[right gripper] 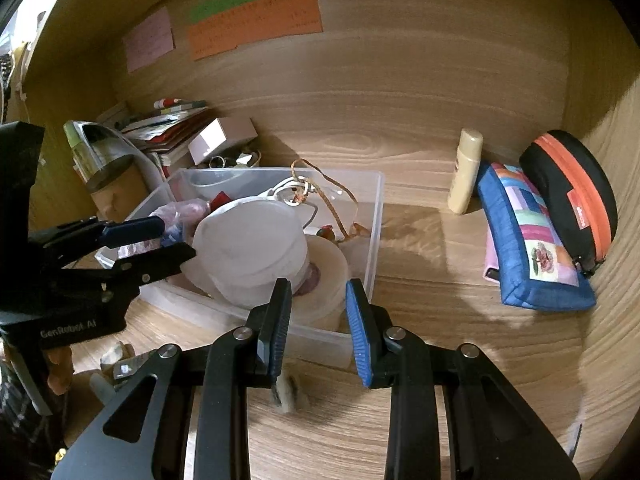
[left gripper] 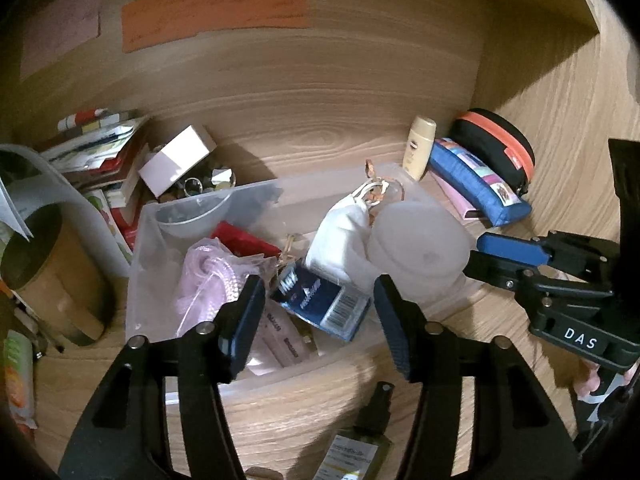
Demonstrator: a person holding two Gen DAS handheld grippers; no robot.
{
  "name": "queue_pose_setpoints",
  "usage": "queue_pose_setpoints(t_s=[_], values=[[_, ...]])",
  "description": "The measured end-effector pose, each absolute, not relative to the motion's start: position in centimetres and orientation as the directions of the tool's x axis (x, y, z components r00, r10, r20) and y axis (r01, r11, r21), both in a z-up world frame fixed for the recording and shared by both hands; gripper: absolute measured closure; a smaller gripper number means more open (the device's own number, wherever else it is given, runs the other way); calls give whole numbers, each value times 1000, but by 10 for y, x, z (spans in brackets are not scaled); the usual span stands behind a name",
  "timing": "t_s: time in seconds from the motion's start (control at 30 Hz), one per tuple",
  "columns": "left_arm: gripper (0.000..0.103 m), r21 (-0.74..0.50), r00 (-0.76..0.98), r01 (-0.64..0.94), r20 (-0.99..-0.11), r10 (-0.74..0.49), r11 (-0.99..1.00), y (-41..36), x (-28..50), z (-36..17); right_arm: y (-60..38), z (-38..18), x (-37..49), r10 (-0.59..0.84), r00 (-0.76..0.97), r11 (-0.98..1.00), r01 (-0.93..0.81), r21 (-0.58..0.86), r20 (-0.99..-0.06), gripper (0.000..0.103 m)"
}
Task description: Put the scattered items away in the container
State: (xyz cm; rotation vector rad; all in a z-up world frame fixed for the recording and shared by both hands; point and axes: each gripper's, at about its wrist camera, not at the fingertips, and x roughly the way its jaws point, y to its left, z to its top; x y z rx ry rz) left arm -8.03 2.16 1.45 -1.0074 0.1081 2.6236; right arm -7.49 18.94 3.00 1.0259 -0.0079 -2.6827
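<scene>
A clear plastic container (left gripper: 136, 288) (right gripper: 372, 216) sits on the wooden desk. It holds a pink mesh bag (left gripper: 212, 276), a blue packet (left gripper: 324, 300), a white pouch (left gripper: 340, 236), a round white lid (left gripper: 420, 240) (right gripper: 248, 248), a tape roll (right gripper: 328, 276) and an orange cord (right gripper: 332, 196). My left gripper (left gripper: 320, 320) is open and empty above the container's near side. My right gripper (right gripper: 318, 328) is open and empty just before the container's near right corner; in the left wrist view it stands to the right (left gripper: 508, 256).
A cream bottle (right gripper: 464, 172), a blue patchwork pouch (right gripper: 532, 248) and a black-orange case (right gripper: 572, 196) lie to the right. A dark spray bottle (left gripper: 360, 436) lies near me. Books, a white box (left gripper: 176, 164) and a wooden cup (left gripper: 52, 272) crowd the left. A small fuzzy item (right gripper: 290, 398) lies under my right gripper.
</scene>
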Motion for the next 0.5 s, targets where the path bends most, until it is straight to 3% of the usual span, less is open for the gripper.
queue_pose_setpoints(t_s=[0.4, 0.5], values=[[30, 5, -697, -328, -676, 238, -945, 28, -74, 15, 189, 32, -59, -259, -711, -961, 261, 97, -654, 77], [25, -15, -699, -328, -668, 254, -944, 22, -66, 21, 187, 31, -52, -263, -705, -958, 270, 94, -658, 67]])
